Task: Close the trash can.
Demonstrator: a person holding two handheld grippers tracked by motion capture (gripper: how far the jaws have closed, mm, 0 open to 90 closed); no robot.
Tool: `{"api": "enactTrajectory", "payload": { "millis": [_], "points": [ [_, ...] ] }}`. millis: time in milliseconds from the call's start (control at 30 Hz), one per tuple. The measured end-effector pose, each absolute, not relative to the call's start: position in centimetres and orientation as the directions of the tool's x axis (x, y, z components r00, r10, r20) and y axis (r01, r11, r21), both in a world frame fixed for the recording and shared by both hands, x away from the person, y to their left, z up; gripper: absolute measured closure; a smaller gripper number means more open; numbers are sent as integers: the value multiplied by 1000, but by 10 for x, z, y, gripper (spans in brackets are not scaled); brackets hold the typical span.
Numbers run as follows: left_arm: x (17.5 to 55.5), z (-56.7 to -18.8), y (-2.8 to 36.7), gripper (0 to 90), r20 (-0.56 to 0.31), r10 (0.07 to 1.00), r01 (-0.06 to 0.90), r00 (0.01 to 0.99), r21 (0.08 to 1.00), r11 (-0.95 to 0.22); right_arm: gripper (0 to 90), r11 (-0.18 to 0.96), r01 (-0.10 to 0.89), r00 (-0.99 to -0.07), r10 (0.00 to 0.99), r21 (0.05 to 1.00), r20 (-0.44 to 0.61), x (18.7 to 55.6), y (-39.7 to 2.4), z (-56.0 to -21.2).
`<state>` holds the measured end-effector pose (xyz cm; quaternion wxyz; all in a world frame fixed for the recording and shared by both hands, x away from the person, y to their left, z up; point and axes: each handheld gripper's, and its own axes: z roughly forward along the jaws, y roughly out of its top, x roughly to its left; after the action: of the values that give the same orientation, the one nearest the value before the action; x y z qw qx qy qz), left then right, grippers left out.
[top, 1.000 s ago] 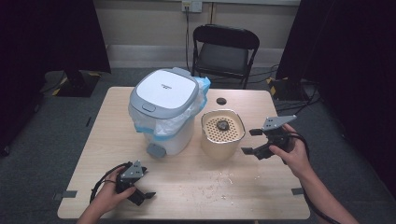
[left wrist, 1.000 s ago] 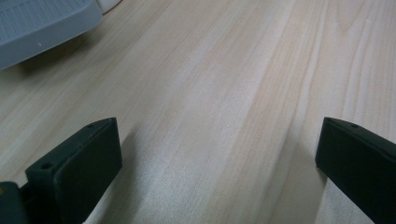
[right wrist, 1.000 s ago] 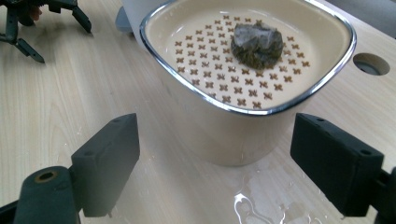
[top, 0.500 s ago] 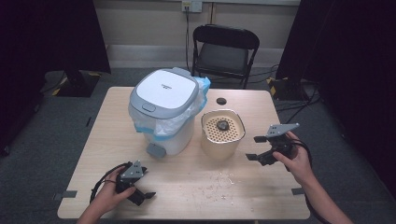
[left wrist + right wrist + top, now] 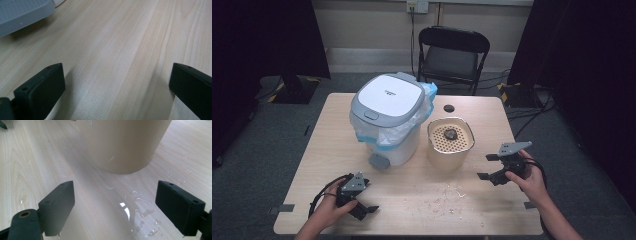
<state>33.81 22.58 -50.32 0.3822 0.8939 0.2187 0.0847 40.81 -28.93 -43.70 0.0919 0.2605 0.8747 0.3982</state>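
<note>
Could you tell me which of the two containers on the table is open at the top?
The small beige round bucket, right of the white lidded bin: its top is uncovered, showing a perforated insert, whereas the bin's grey-rimmed lid is shut.

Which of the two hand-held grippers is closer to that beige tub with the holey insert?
The right one. The right gripper sits just off the beige tub, jaws open toward it. The left gripper lies farther away, by the table's front edge, below the white bin.
</note>
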Motion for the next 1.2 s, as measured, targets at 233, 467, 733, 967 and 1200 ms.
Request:
{"api": "enactTrajectory", "payload": {
  "millis": [233, 467, 733, 967, 1200],
  "points": [
    [338, -503, 226, 0, -15, 457, 328, 889, 719, -613, 151, 560, 387, -848, 529, 733, 43, 401, -294, -449],
    [338, -503, 226, 0, -16, 459, 329, 889, 719, -612, 152, 563, 396, -842, 538, 725, 42, 393, -301, -459],
    [338, -503, 226, 0, -15, 459, 328, 888, 719, -613, 151, 562, 403, -838, 544, 722, 44, 387, -308, -466],
    [338, -503, 226, 0, -15, 459, 329, 888, 719, -612, 156, 570, 415, -833, 552, 709, 44, 383, -313, -472],
    [338, -503, 226, 0, -15, 459, 329, 888, 718, -613, 156, 574, 423, -828, 559, 701, 42, 380, -317, -479]
  ]
}}
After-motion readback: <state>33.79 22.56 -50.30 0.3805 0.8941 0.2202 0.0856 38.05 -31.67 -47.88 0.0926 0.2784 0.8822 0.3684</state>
